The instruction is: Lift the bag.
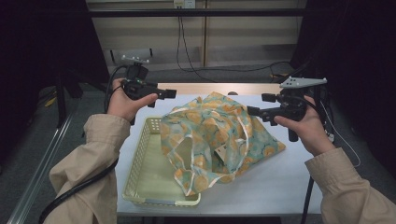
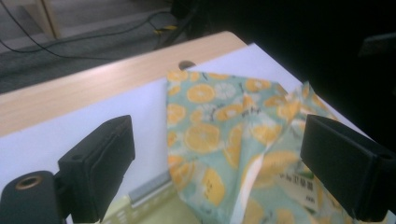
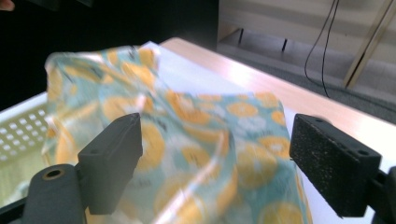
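A white table (image 1: 275, 186) carries a cream perforated plastic basket (image 1: 140, 172) at its left side. An orange-slice print fabric bag (image 1: 219, 135) stands crumpled and half draped over the basket's right rim, the rest on the table; a printed box (image 1: 225, 154) shows inside its mouth. The left gripper (image 1: 170, 93) hovers apart, jaws spread wide, holding nothing. The right gripper (image 1: 252, 111), jaws likewise wide, sits just beside the bag's top.

Beyond my white-topped table (image 1: 280, 182): grey floor (image 1: 28, 140), pale wall panels (image 1: 140, 35), black cables (image 1: 180, 42), dark surroundings.
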`<move>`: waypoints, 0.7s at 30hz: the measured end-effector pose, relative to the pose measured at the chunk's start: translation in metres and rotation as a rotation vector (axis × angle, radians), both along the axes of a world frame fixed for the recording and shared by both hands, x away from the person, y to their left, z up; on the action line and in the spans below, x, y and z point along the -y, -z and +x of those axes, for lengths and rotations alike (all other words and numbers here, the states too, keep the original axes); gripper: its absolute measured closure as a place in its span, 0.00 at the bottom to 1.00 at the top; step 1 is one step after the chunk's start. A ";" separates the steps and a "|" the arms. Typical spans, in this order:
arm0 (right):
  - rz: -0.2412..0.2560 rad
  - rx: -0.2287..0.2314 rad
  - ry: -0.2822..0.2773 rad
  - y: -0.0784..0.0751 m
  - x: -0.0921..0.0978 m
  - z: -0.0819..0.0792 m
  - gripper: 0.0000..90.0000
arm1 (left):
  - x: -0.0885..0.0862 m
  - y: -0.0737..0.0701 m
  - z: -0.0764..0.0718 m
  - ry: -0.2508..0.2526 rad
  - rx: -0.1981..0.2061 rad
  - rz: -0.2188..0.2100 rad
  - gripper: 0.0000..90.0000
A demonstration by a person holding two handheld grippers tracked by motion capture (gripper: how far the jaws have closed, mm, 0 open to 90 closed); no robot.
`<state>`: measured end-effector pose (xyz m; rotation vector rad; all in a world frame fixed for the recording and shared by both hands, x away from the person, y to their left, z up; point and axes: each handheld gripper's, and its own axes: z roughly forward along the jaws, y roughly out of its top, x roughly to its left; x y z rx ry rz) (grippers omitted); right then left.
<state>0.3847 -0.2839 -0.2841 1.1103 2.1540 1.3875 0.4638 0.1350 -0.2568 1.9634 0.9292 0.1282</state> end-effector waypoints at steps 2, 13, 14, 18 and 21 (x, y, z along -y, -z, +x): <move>-0.010 -0.007 0.006 0.010 0.004 -0.003 0.19 | -0.003 0.010 -0.004 0.015 -0.004 0.001 0.08; -0.042 -0.044 0.001 0.058 0.022 -0.022 0.19 | -0.021 0.050 -0.030 0.062 0.027 0.023 0.07; -0.042 -0.049 0.005 0.061 0.022 -0.024 0.19 | -0.023 0.053 -0.032 0.063 0.028 0.026 0.07; -0.051 -0.054 0.004 0.071 0.026 -0.030 0.19 | -0.031 0.063 -0.041 0.070 0.030 0.049 0.07; -0.059 -0.054 0.004 0.079 0.028 -0.036 0.19 | -0.037 0.070 -0.050 0.067 0.042 0.073 0.07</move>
